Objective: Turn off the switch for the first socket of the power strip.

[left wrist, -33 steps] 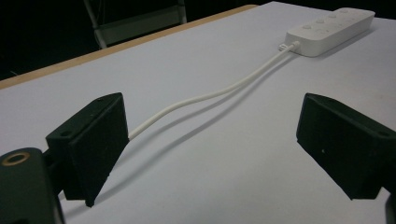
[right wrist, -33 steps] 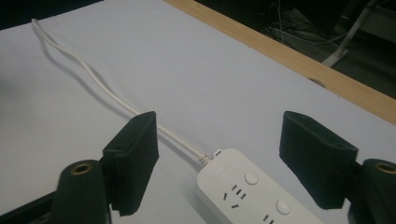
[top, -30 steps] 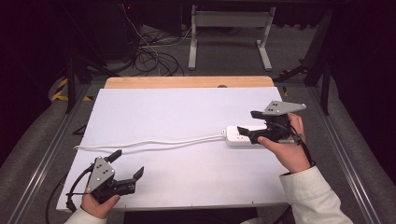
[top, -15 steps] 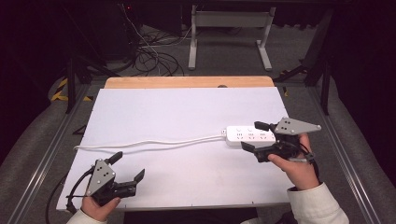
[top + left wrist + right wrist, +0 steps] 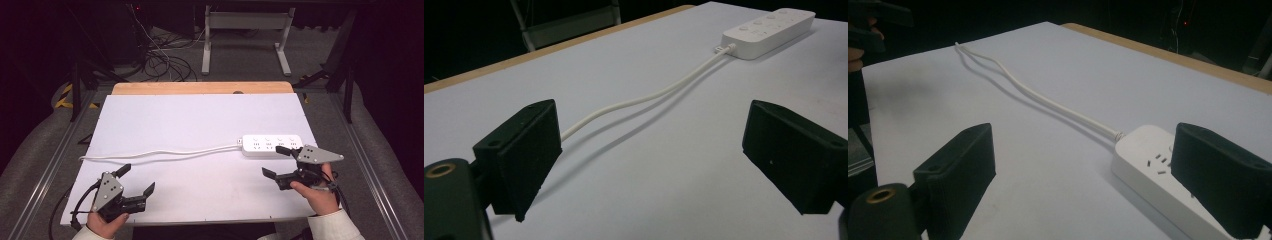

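A white power strip [image 5: 272,144] lies flat on the white tabletop [image 5: 200,125] at the right, with its white cable [image 5: 160,152] trailing left to the table's left edge. My right gripper [image 5: 276,162] is open just in front of the strip, holding nothing. In the right gripper view the power strip [image 5: 1158,165] sits beside the right jaw, and its cable [image 5: 1048,102] runs away across the table. My left gripper [image 5: 136,180] is open near the front left corner, nothing between its jaws. In the left gripper view the cable [image 5: 639,100] leads to the power strip [image 5: 769,31] far off.
A wooden strip [image 5: 200,88] borders the table's far edge. Behind it stand a metal frame leg [image 5: 245,30] and tangled cables [image 5: 160,60] on the dark floor. Metal rails [image 5: 50,165] run along both sides of the table.
My right gripper has let go of the power strip and drawn back toward the front edge. The strip now lies flat. The left gripper has barely moved.
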A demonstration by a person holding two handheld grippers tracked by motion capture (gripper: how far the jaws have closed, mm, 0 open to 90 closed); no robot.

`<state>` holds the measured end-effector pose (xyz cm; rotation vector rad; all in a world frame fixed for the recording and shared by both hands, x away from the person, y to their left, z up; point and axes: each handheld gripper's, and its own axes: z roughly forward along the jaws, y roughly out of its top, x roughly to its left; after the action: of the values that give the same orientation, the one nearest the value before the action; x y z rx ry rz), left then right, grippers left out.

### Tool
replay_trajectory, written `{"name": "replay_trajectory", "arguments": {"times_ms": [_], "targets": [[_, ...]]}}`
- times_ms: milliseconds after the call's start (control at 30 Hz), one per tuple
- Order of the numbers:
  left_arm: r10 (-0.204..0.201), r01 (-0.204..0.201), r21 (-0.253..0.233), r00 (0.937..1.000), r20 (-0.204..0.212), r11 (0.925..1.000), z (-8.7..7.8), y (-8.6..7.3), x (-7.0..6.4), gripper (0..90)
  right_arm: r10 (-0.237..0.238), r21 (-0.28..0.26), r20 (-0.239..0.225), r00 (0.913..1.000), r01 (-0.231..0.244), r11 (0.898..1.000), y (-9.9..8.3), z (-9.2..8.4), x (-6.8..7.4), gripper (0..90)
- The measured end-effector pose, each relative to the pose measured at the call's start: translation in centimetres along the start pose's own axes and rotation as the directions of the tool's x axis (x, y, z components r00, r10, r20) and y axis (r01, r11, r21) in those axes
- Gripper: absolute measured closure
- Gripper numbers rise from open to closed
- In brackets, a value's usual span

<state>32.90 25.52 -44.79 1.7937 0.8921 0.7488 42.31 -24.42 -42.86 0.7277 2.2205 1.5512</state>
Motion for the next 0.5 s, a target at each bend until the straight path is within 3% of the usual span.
{"name": "replay_trajectory", "arguments": {"times_ms": [500], "targets": [[0.002,-0.003,0.011,1.0000,0.006,0.9999,-0.2,-0.2,-0.1,9.1,0.022,0.049,0.030,0.9993,-0.023,0.999,-4.0,0.7,0.3,9.5]]}}
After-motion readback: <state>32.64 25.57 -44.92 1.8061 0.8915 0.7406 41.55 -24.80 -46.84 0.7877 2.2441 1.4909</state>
